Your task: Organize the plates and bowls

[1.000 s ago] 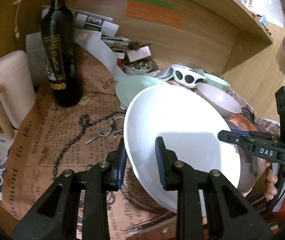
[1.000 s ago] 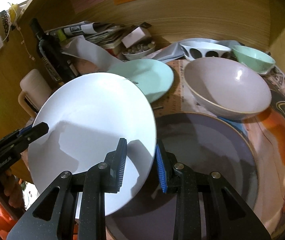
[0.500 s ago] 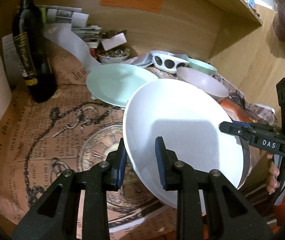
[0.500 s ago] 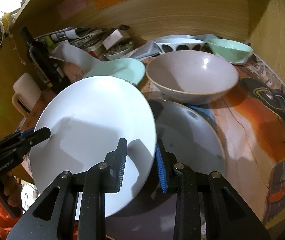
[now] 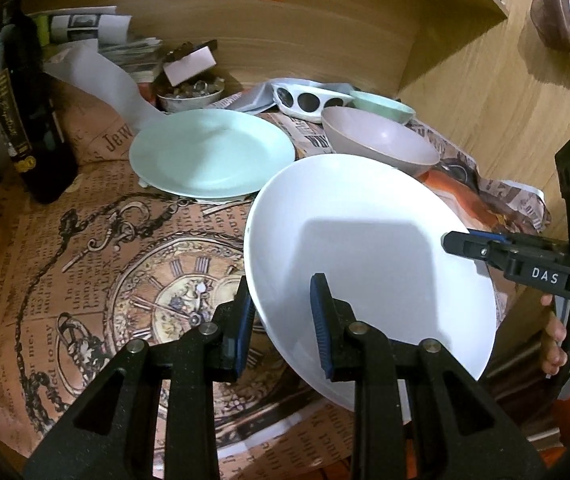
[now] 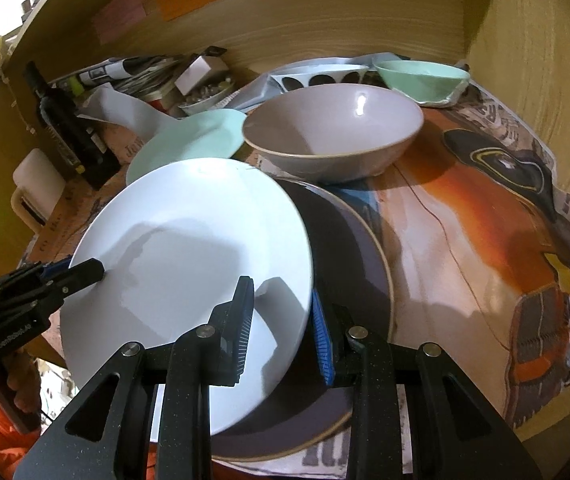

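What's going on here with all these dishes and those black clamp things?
A person is tidying dishes with two hand-held grippers. Both the left gripper and the right gripper straddle opposite edges of one white plate, which hangs tilted above a large dark plate on the paper-covered table. Behind sit a mint plate, a mauve bowl, a mint bowl and a spotted dish, untouched.

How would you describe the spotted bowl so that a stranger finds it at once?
Look at the wooden back wall. Below it, bowls stand in a group: a mauve bowl in front, a green bowl at the right. The spotted bowl stands behind the mauve one; it alone is white with big dark dots.
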The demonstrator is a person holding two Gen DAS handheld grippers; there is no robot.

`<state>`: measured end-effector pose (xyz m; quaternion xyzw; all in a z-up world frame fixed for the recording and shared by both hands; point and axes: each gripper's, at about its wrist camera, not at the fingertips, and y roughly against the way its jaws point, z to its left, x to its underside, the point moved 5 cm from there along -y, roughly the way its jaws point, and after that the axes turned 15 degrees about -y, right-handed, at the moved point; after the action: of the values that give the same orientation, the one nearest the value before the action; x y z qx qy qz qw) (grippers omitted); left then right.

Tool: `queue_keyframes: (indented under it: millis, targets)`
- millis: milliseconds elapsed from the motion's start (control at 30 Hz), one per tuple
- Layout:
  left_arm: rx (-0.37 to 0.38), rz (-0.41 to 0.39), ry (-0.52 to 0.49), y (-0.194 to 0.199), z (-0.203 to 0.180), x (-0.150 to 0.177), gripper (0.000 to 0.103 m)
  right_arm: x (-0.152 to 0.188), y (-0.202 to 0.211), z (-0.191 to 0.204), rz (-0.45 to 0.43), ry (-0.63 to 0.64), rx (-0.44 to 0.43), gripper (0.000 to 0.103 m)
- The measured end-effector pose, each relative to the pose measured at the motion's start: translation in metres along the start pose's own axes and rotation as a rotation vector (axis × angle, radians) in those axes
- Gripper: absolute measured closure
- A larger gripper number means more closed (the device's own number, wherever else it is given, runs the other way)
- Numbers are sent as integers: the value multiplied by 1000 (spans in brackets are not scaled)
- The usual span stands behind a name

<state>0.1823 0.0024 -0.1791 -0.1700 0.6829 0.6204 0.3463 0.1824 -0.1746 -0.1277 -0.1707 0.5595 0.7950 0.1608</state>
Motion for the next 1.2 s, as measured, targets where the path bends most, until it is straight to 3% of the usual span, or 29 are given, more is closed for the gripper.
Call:
queue_keyframes:
  millis: [667, 1200]
  targets:
    - [53, 28, -34, -23, -18, -9, 75, 3, 8, -22, -7, -53, 43, 77]
    - [81, 46, -55, -36, -24, -12, 69, 2, 15, -24, -40, -20, 83, 77]
